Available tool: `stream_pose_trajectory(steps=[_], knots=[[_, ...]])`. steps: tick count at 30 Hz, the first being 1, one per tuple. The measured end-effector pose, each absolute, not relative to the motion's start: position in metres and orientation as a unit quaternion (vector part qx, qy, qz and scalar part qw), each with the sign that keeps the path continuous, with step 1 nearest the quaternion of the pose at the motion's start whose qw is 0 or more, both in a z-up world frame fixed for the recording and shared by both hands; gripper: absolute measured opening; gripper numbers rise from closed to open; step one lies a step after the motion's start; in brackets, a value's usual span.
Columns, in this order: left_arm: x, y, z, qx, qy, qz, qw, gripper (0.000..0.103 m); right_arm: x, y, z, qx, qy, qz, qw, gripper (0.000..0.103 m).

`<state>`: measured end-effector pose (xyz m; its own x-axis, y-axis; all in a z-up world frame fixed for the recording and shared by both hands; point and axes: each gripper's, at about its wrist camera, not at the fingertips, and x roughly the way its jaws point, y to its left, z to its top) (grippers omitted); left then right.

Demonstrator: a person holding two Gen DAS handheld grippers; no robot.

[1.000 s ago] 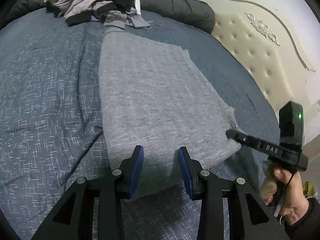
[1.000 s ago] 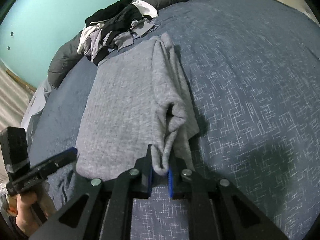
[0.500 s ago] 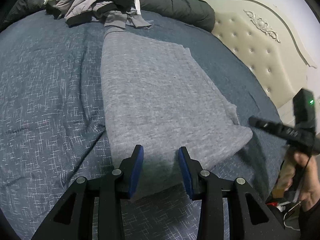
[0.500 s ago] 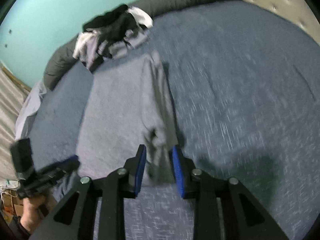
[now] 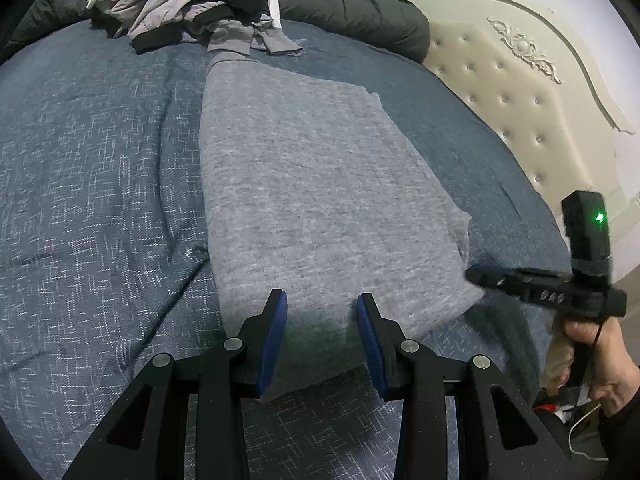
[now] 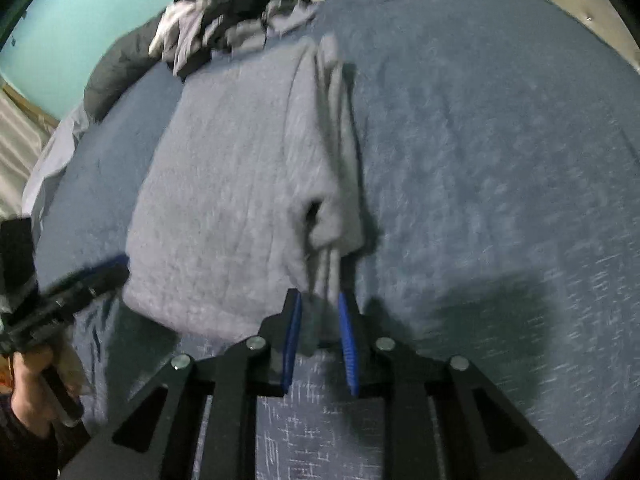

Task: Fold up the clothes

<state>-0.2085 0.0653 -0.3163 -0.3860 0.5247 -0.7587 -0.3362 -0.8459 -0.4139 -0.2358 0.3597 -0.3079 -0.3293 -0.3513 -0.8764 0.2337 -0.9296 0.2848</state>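
Bedroom w/ teal wall and a cream padded headboard [image 5: 520, 92]; the work surface is a bed under a dark blue bedspread [image 5: 92, 168]. A grey top [image 5: 312, 184] lies flat on it, long axis running away from both cameras, already narrowed to a strip, prob. so the next fold can go end to end. A heap of unfolded clothes [image 5: 188, 4] sits at the far end, touching the top's far edge, so out of the way but within reach.

Left gripper [image 5: 322, 332] hovers at the near hem, jaws wide apart, nothing between them except the cloth lying beneath; whether the tips touch fabric, can't tell. Right gripper [image 6: 318, 332] is at the near right corner, where a folded-in sleeve [image 6: 336, 152] runs along the right edge. Its jaws are partly apart, and a bunch of grey cloth sits in the gap; doesn't look pinched, though the right view is blurred. Judging by this, both are lined up on the near edge for a lengthwise fold.
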Motion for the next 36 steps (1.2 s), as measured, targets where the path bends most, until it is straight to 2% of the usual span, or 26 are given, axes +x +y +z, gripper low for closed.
stream_pose_trajectory(steps=[6, 9, 17, 23, 25, 27, 36], knots=[[-0.212, 0.061, -0.310, -0.485, -0.104, 0.831, 0.252, 0.039, -0.269, 0.351, -0.258, 0.513, -0.033, -0.835, 0.197, 0.019], [-0.214, 0.061, -0.308, -0.482, -0.101, 0.835, 0.247, 0.039, -0.291, 0.331, -0.249, 0.511, -0.013, -0.834, 0.211, 0.019], [-0.214, 0.062, -0.319, -0.482, -0.098, 0.832, 0.256, 0.039, -0.356, 0.285, -0.273, 0.528, 0.029, -0.816, 0.236, 0.019], [-0.214, 0.062, -0.327, -0.481, -0.101, 0.830, 0.265, 0.039, -0.389, 0.269, -0.316, 0.554, 0.059, -0.803, 0.212, 0.019], [-0.214, 0.064, -0.330, -0.481, -0.101, 0.829, 0.266, 0.039, -0.397, 0.270, -0.333, 0.562, 0.066, -0.799, 0.204, 0.012], [-0.217, 0.065, -0.332, -0.483, -0.106, 0.827, 0.267, 0.039, -0.398, 0.271, -0.339, 0.562, 0.066, -0.798, 0.205, 0.012], [-0.216, 0.065, -0.333, -0.480, -0.113, 0.827, 0.269, 0.039, -0.416, 0.274, -0.303, 0.515, 0.069, -0.829, 0.207, 0.012]])
